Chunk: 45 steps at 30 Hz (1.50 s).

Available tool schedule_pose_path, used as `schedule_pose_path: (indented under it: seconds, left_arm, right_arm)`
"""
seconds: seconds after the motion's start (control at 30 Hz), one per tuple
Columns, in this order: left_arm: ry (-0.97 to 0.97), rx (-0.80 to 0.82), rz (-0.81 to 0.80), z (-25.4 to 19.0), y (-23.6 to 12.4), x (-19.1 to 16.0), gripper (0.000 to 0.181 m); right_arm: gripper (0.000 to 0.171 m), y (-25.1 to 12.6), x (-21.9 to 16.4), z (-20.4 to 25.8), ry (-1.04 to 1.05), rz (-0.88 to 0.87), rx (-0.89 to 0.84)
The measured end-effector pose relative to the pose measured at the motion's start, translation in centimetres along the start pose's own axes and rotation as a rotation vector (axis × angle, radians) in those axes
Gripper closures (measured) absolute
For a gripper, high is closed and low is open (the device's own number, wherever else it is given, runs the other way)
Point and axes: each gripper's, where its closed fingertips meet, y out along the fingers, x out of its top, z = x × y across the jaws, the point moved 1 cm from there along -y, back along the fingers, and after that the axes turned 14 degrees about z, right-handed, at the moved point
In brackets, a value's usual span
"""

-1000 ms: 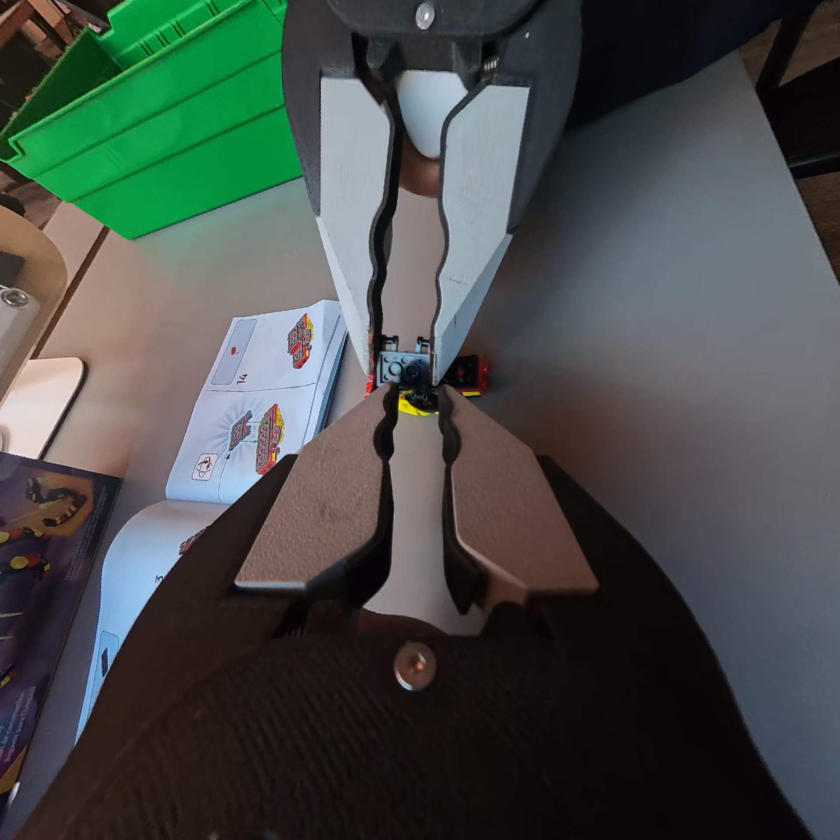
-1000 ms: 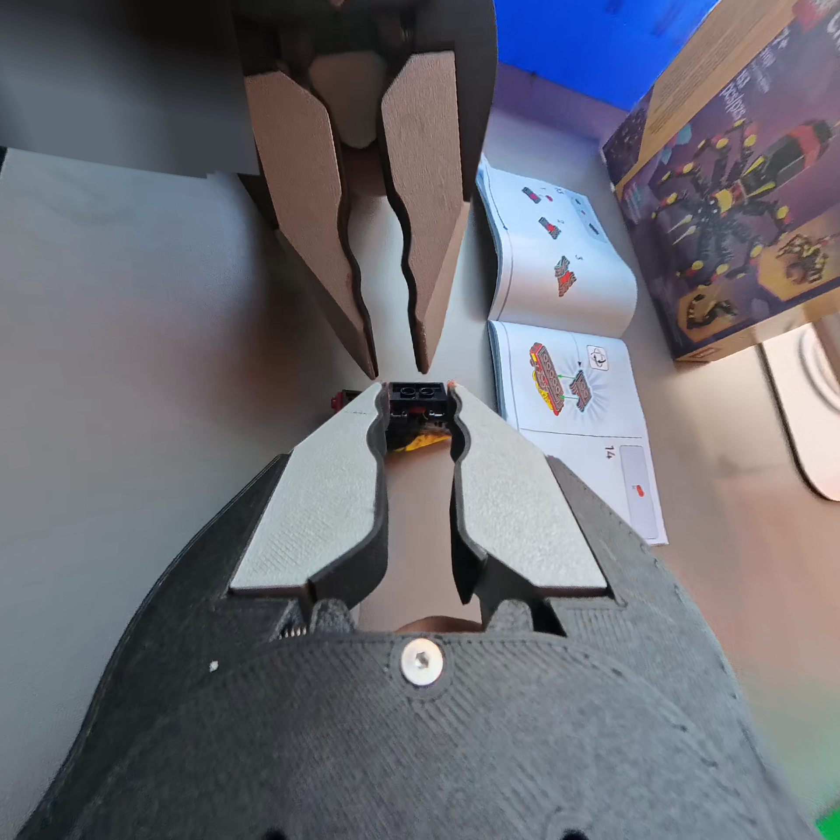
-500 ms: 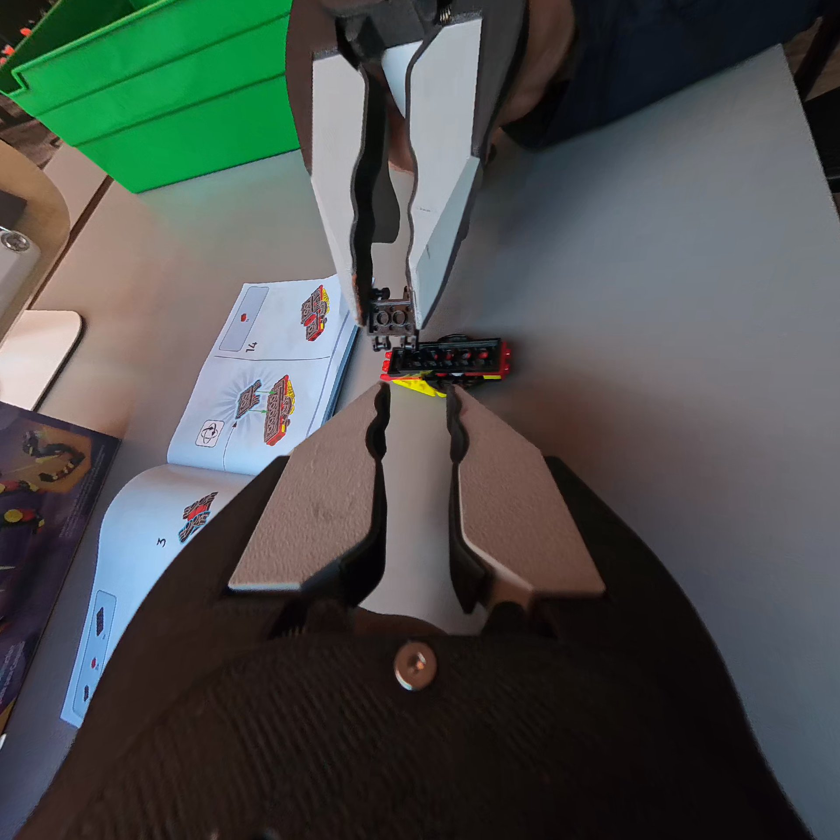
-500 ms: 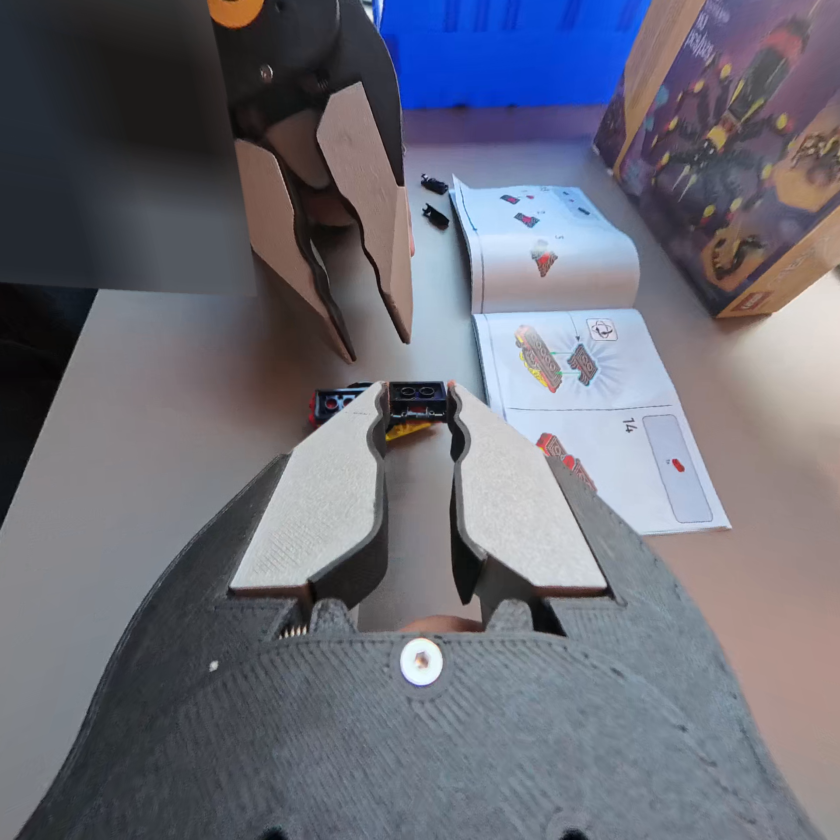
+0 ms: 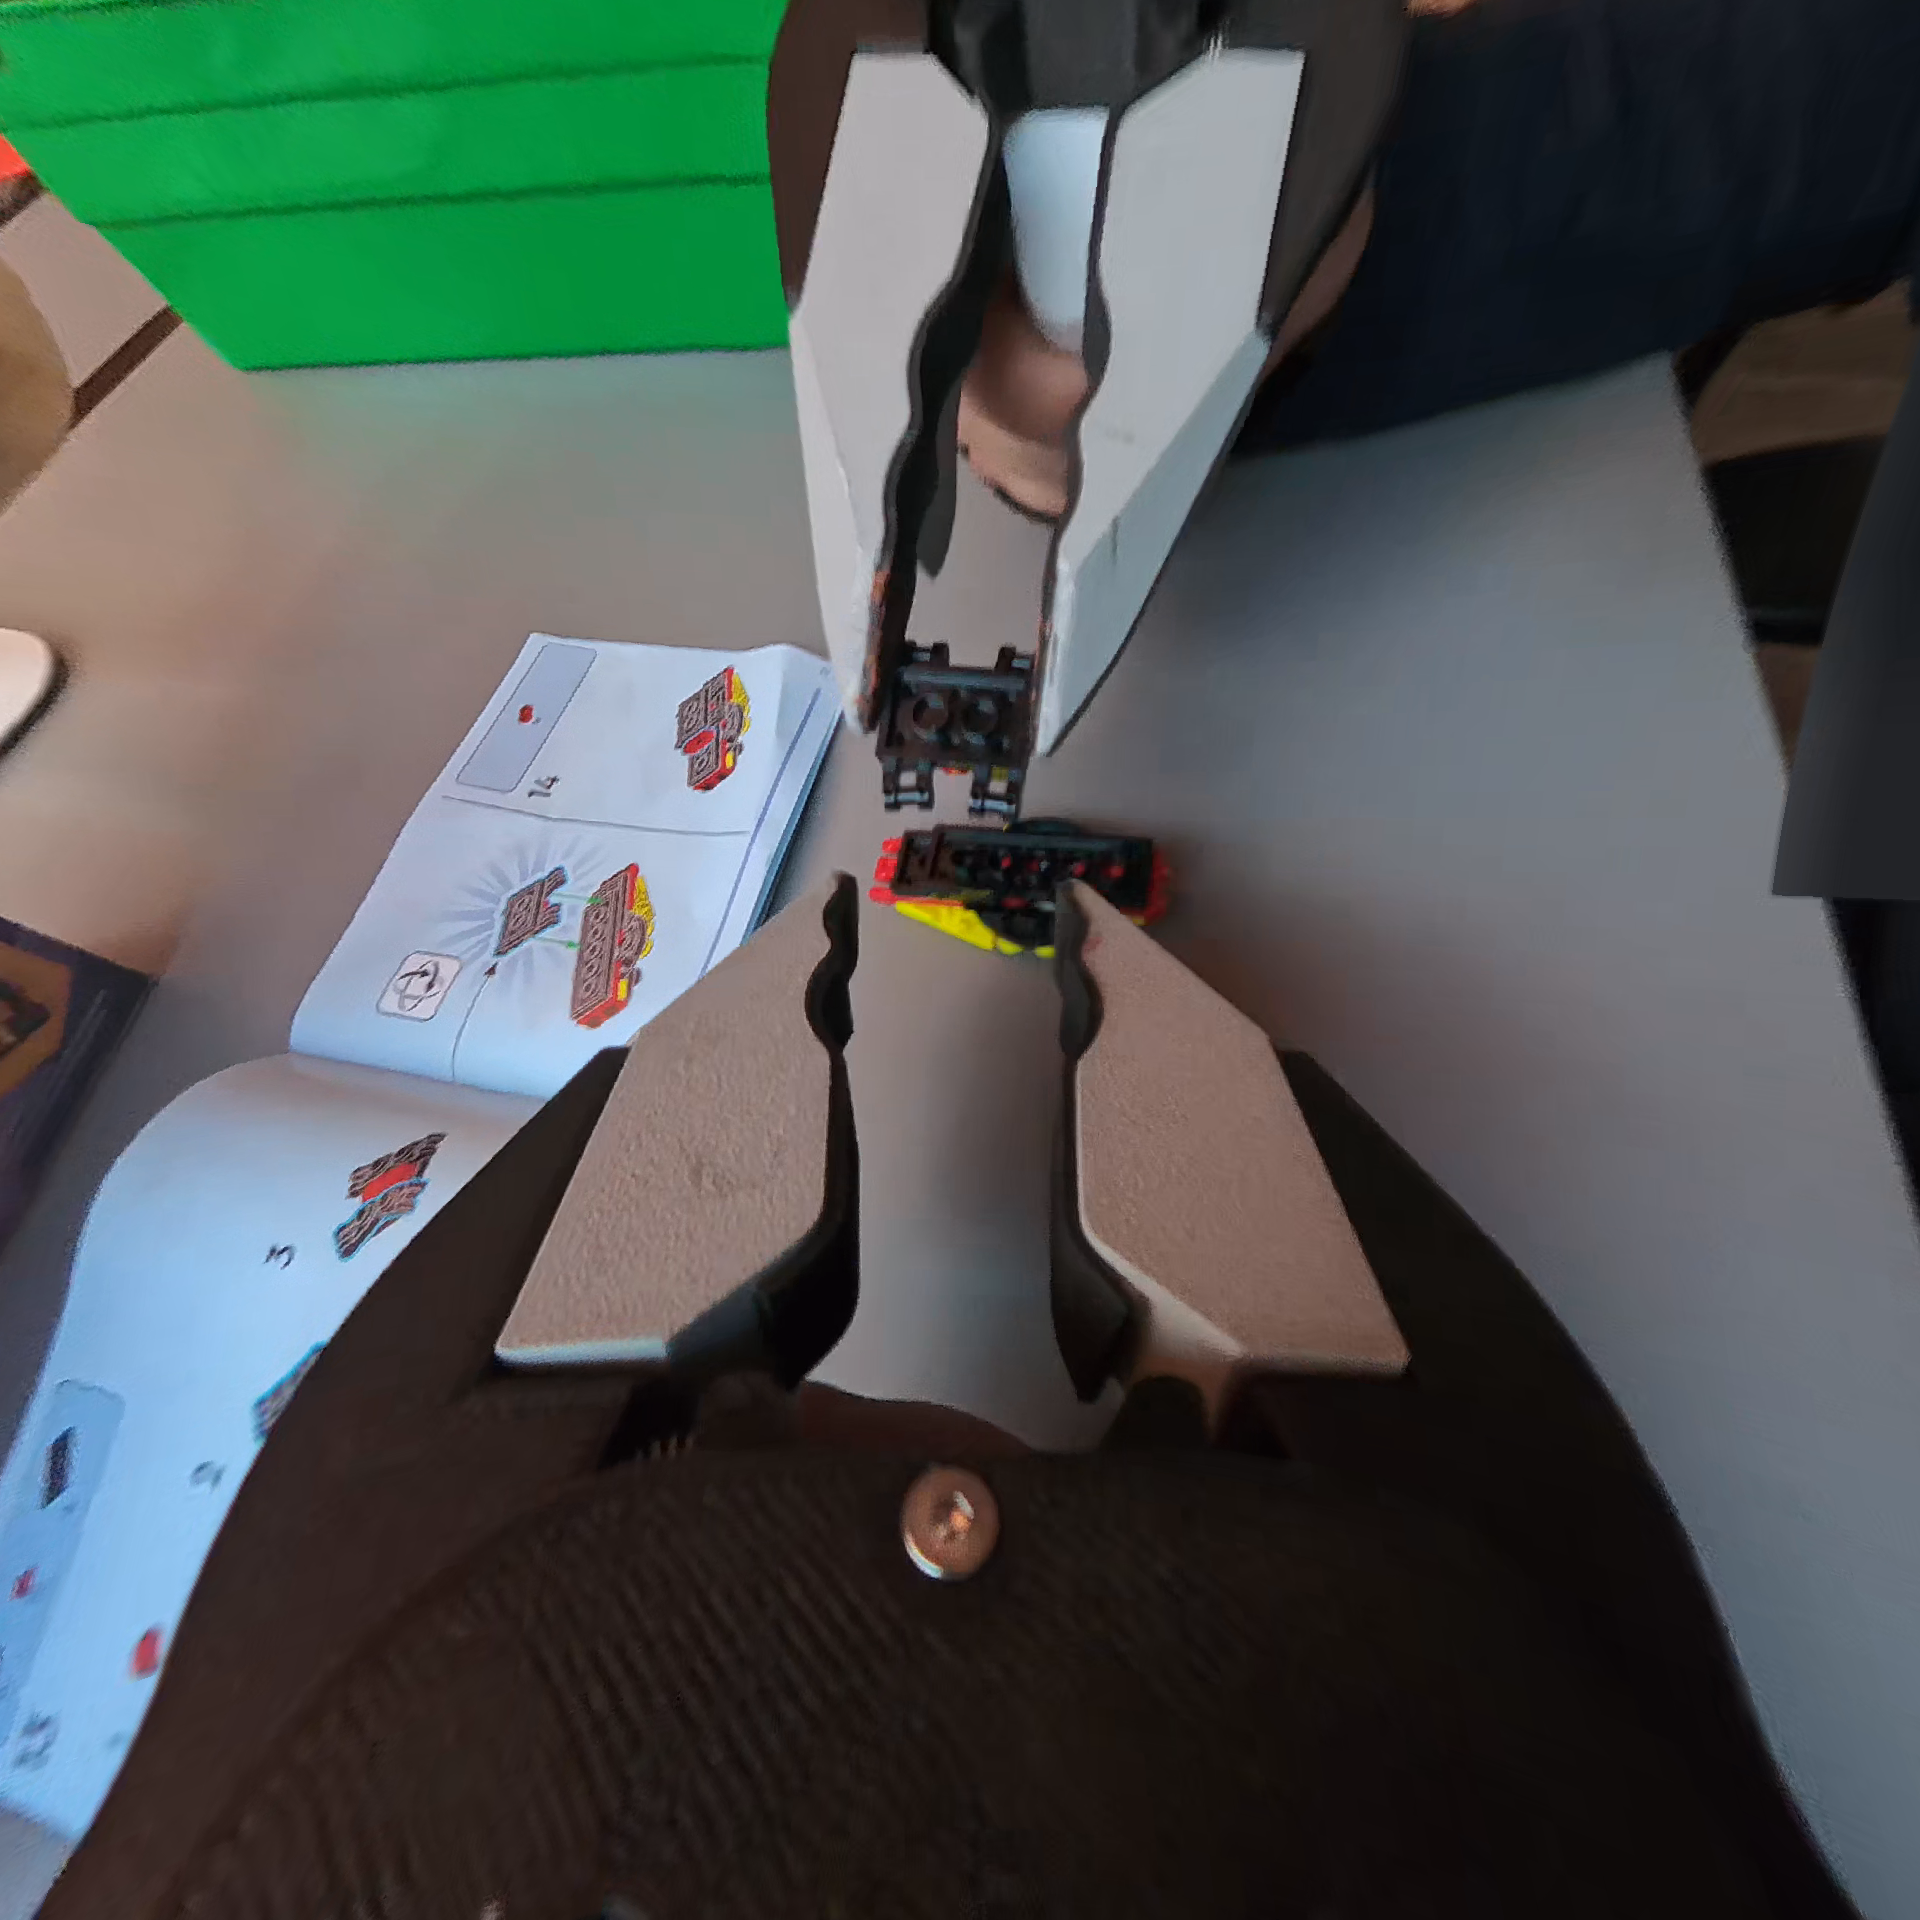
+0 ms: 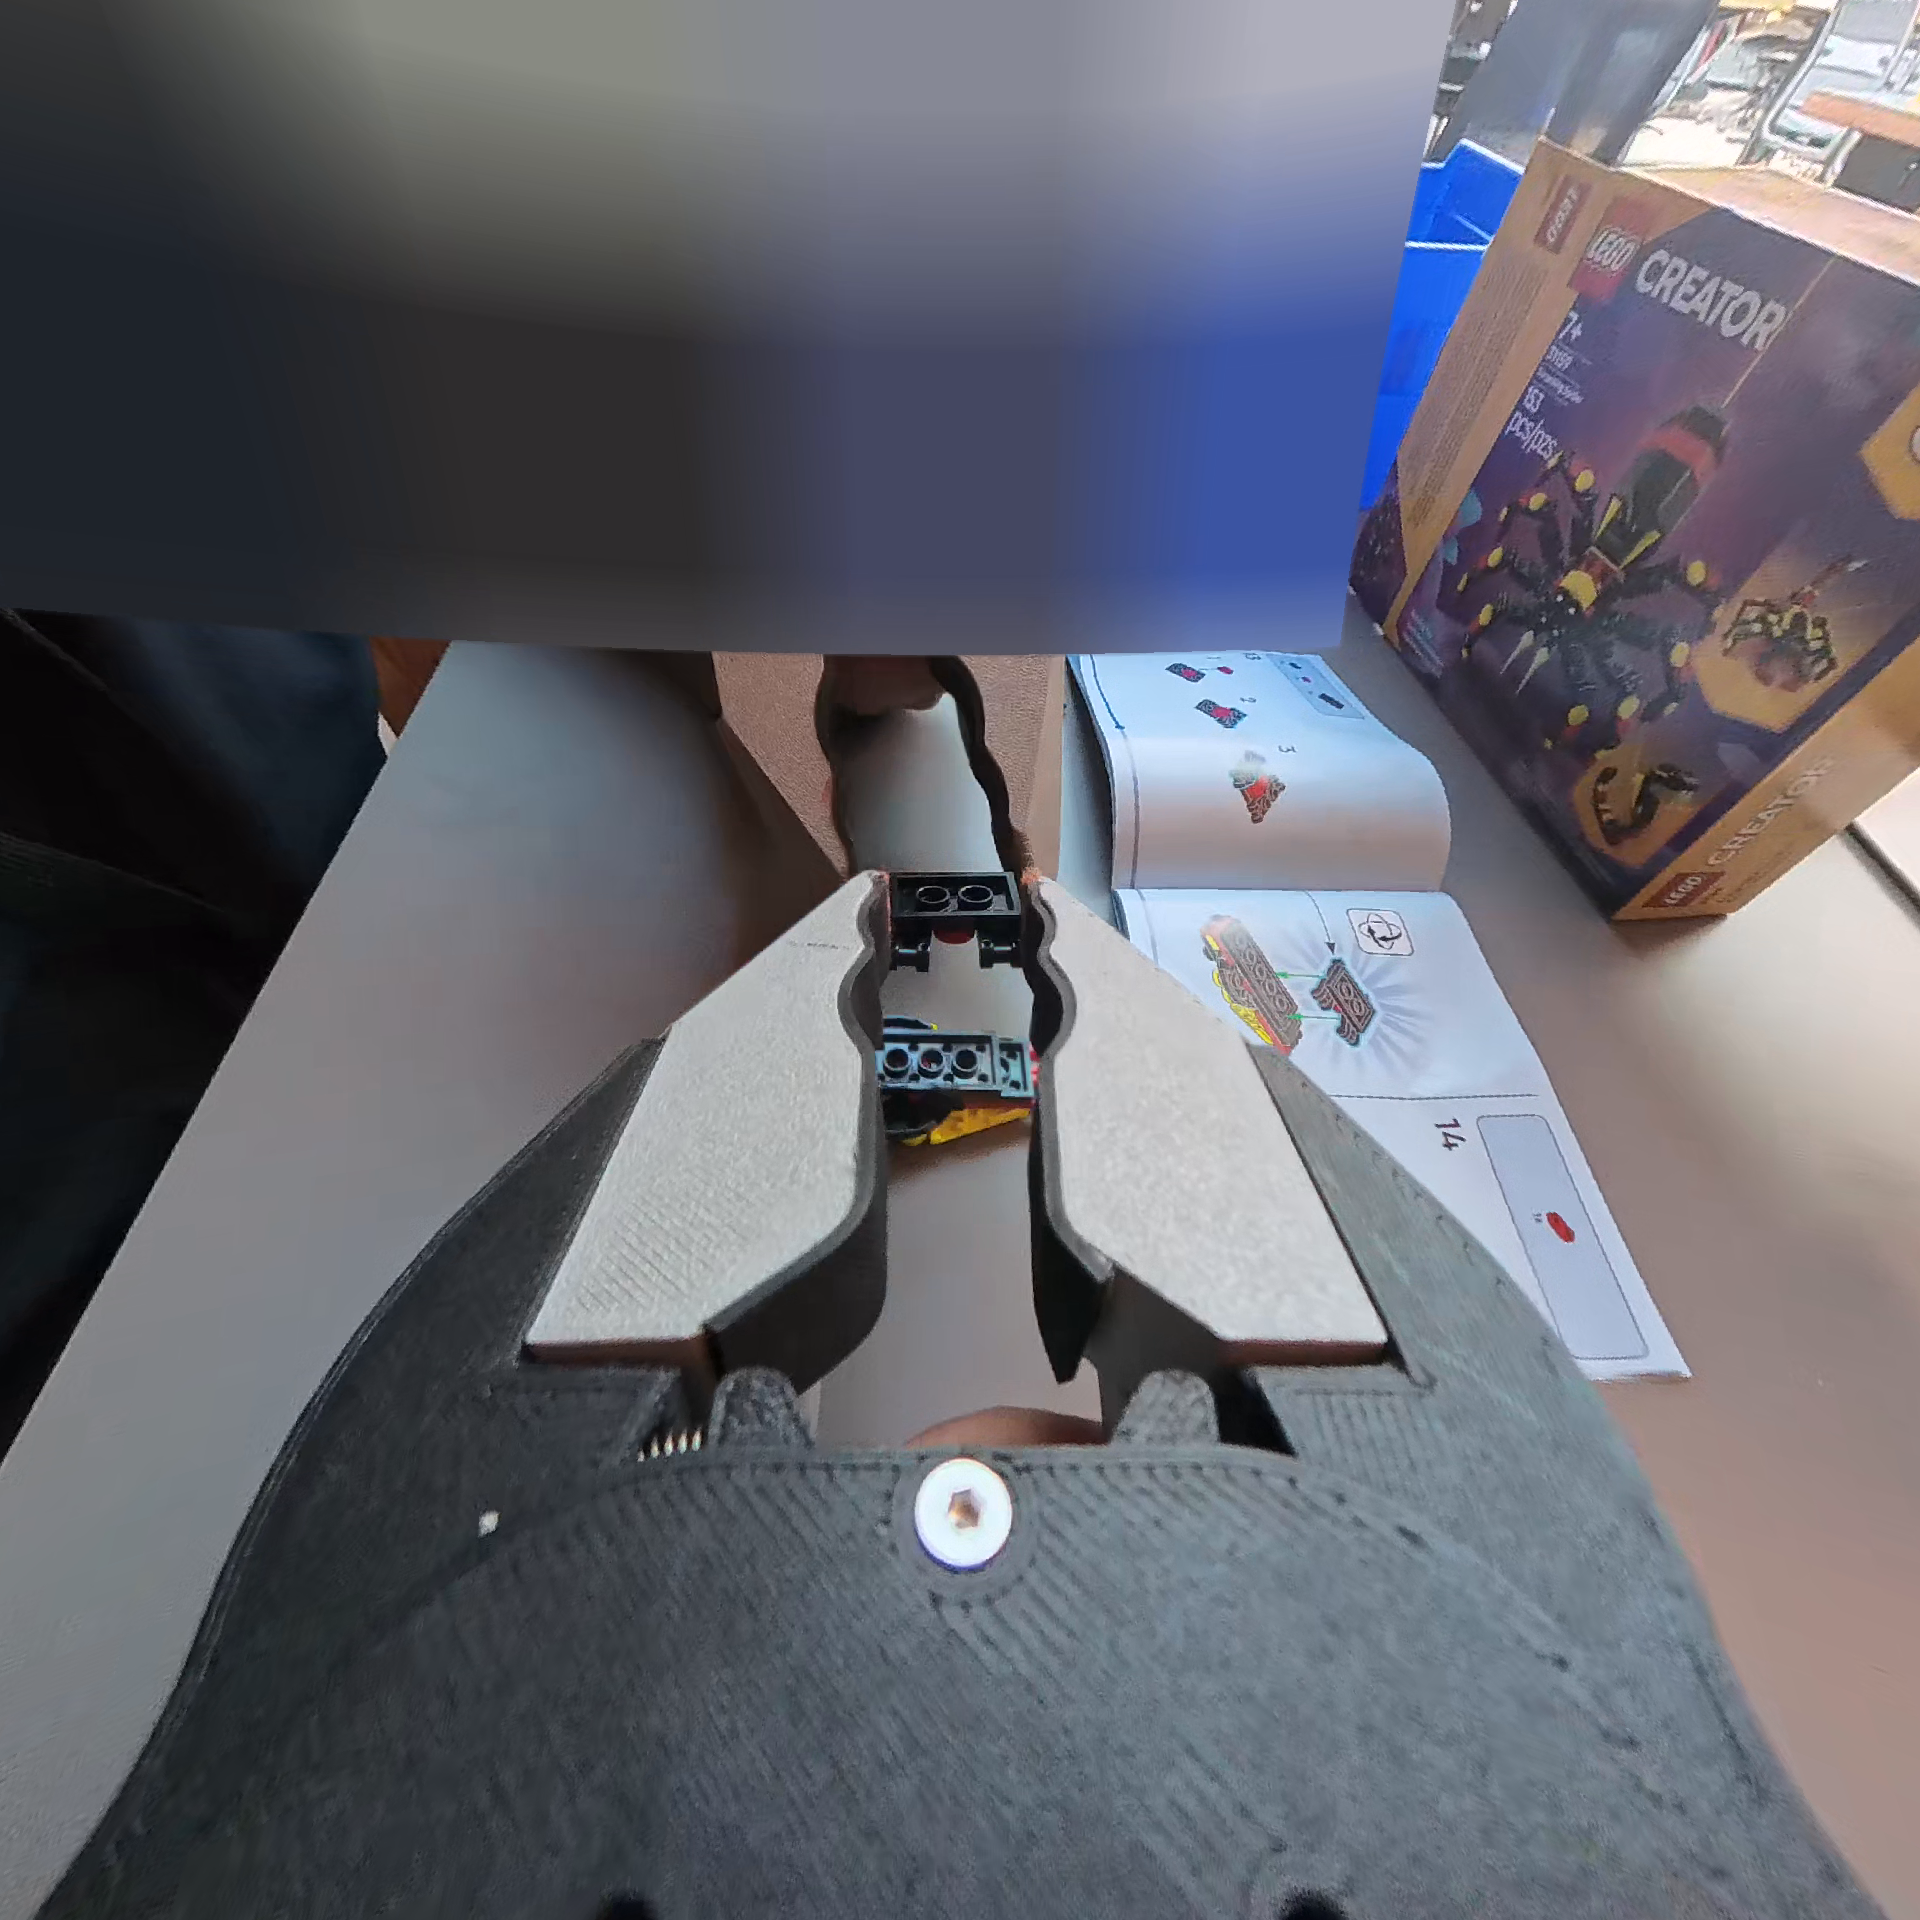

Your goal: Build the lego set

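The right gripper [image 6: 956,904], grey-faced with black edges, is held raised and angled down over the grey worktop [image 5: 1455,1039], its fingers clamped on a small black clip-edged Lego plate [image 6: 954,902]. The left gripper [image 5: 956,914], brown-faced, faces it low over the worktop, its fingers parted and holding nothing. The black, red and yellow Lego assembly [image 5: 1023,878] lies on the worktop just beyond the left fingertips, beside the open white instruction booklet [image 5: 582,862].
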Motion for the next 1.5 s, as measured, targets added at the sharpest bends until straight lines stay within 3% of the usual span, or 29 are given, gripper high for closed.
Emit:
schedule_pose_path:
  seconds: [0.03,0.47,1.5]
  left_arm:
    - [-0.020,-0.023,-0.028,-0.1,-0.1,0.4,0.143]
    - [-0.028,-0.073,-0.095,-0.8,-0.5,1.5,0.158]
    - [-0.010,-0.080,-0.035,-1.2,0.2,0.9,0.153]
  right_arm:
    - [0.150,0.1,0.0,0.1,0.005,0.000,0.006]
    - [0.150,0.5,0.3,1.0,-0.041,0.001,0.015]
    - [0.150,0.8,-1.1,1.5,-0.122,0.134,-0.036]
